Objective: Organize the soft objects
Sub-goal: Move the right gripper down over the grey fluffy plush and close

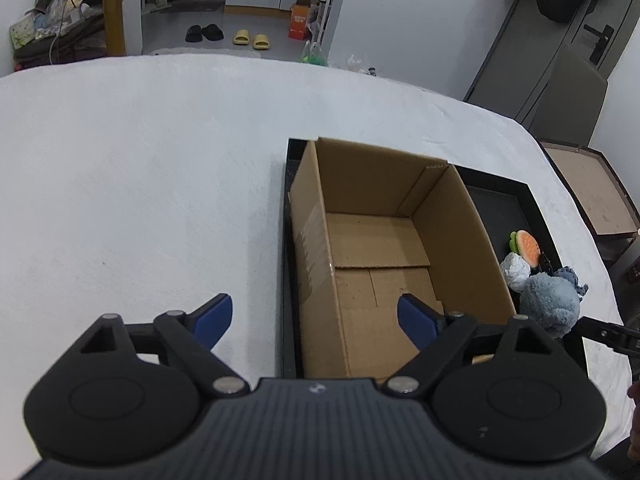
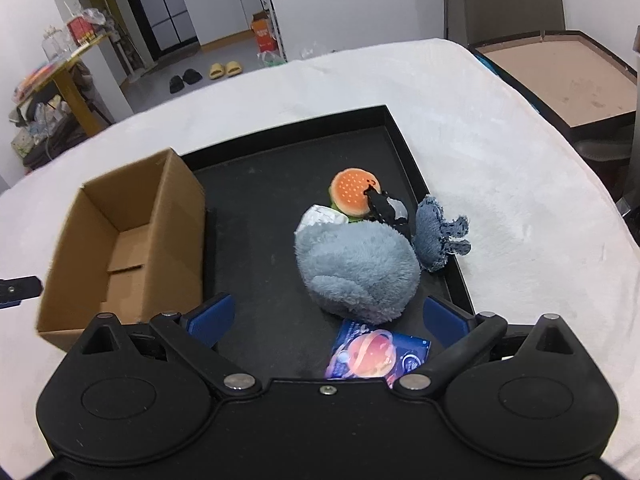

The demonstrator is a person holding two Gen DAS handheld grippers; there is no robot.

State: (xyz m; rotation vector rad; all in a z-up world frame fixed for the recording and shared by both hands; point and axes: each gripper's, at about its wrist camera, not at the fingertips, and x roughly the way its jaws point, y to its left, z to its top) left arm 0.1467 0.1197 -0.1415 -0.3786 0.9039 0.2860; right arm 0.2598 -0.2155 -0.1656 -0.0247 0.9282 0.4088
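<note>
left gripper (image 1: 315, 322): spread wide, nothing held, being straddled over box (image 1: 384, 240) wall | right gripper (image 2: 328, 320): wide, empty, being lowered at plush (image 2: 356, 270) in tray (image 2: 256, 184) | risk: box being snagged and tipped; pouch (image 2: 376, 354) being pinched alongside plush

**What the two wrist views leave unseen**

In the left wrist view, the near end of the cardboard box (image 1: 384, 240) floor is covered by the claw body, and the box's right wall hides most of the black tray (image 1: 516, 200) beside it. The blue plush (image 1: 550, 306) shows only in part behind that wall.

In the right wrist view, the plush buries the lower part of the white soft toy (image 2: 322, 216) and the burger toy's (image 2: 354, 196) underside. The small black-and-grey item (image 2: 388, 208) is too tangled to identify. The printed packet (image 2: 376, 354) is cut off below by the claw body, its lettering unreadable. The tray's near edge is hidden too.
</note>
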